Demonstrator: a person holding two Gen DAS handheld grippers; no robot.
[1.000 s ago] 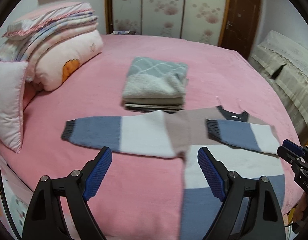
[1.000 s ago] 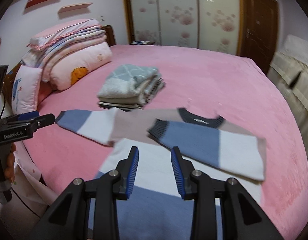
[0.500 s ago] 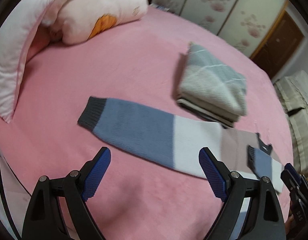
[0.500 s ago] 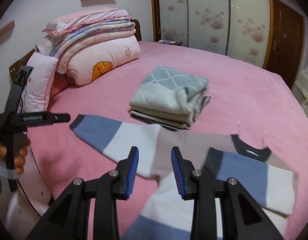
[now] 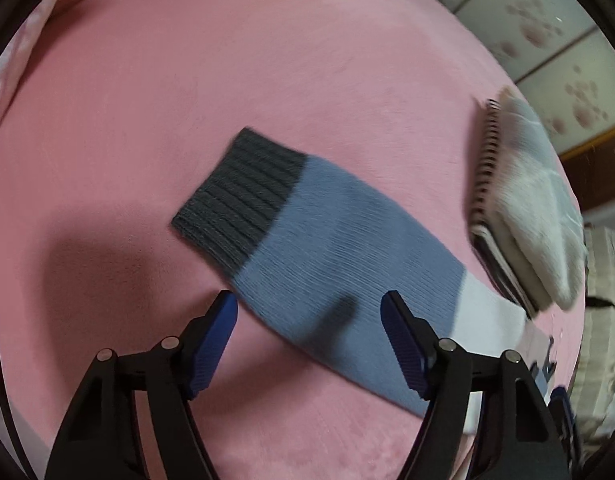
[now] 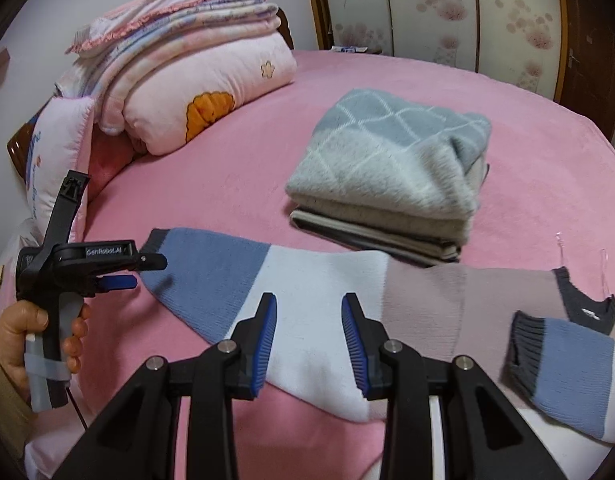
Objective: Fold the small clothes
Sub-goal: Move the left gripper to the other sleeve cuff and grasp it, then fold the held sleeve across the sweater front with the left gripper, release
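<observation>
Left wrist view: left gripper [image 5: 309,318] closing, jaws apart astride the outstretched sleeve [image 5: 327,256], nothing pinched yet; likely lined up near the dark cuff [image 5: 237,196] for folding inward. Folded pile [image 5: 535,216] off right, clear.

Right wrist view: right gripper [image 6: 309,344] part-open, empty, hovering above the sleeve's white band [image 6: 311,300]. Other sleeve [image 6: 567,368] already folded, right. Quilts [image 6: 179,60] far left; nothing blocking.

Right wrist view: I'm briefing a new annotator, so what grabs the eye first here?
The colour-block sweater spread across the pink bed, one sleeve stretched out left. Behind it sits a folded clothes stack. The left gripper hovers at the sleeve's cuff, jaws closing, nothing gripped yet.
</observation>
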